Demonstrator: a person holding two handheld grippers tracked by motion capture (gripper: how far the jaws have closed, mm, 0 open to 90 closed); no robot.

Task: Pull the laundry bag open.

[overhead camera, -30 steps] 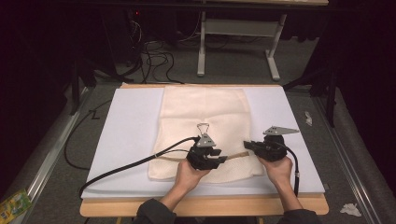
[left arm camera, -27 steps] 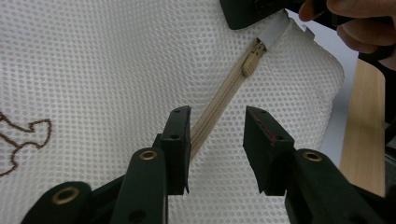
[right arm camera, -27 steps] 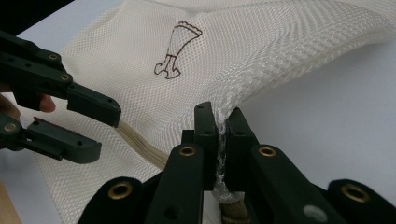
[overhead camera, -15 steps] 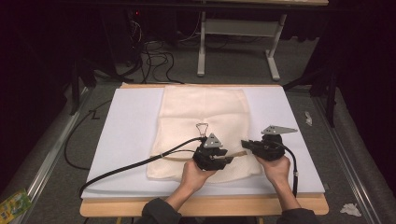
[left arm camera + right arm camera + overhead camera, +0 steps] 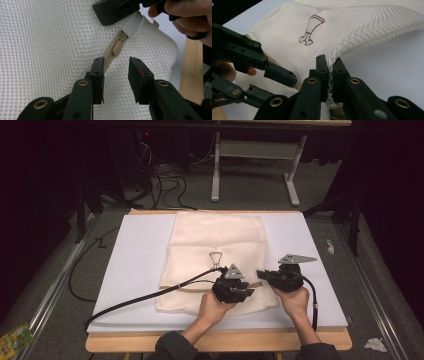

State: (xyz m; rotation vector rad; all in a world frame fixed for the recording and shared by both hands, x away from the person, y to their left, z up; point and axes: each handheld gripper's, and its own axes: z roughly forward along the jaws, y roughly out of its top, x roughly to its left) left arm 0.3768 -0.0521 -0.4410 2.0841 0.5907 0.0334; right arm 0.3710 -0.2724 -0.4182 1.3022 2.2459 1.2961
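- While the mesh laundry bag point(image 5: 215, 255) lies flat on the white board point(image 5: 130, 265), with its zippered edge along the near side, I read the step in hand as getting hold of the zipper pull point(image 5: 117, 48) to work the zip.
- The pull sits near the right end of the zipper point(image 5: 110, 53), just short of the white fabric tab point(image 5: 131, 25) at the bag's near right corner.
- My right gripper point(image 5: 330, 65) is clamped tight on a fold of mesh at that corner, lifting the edge a little off the board; I judge it is anchoring the bag.
- My left gripper point(image 5: 115, 67) has its jaws partly open with nothing between them; they have just been closing, and they stand just short of the pull, straddling the zipper line.
- In the high view both grippers meet at the bag's near edge, left gripper point(image 5: 232, 287) beside right gripper point(image 5: 280, 277).
- Next, I reckon, I must ease the left jaws forward onto the small pull, pinch it squarely, then draw along the zip while the right holds firm.
- The wooden table point(image 5: 225, 340) edge shows nearest.
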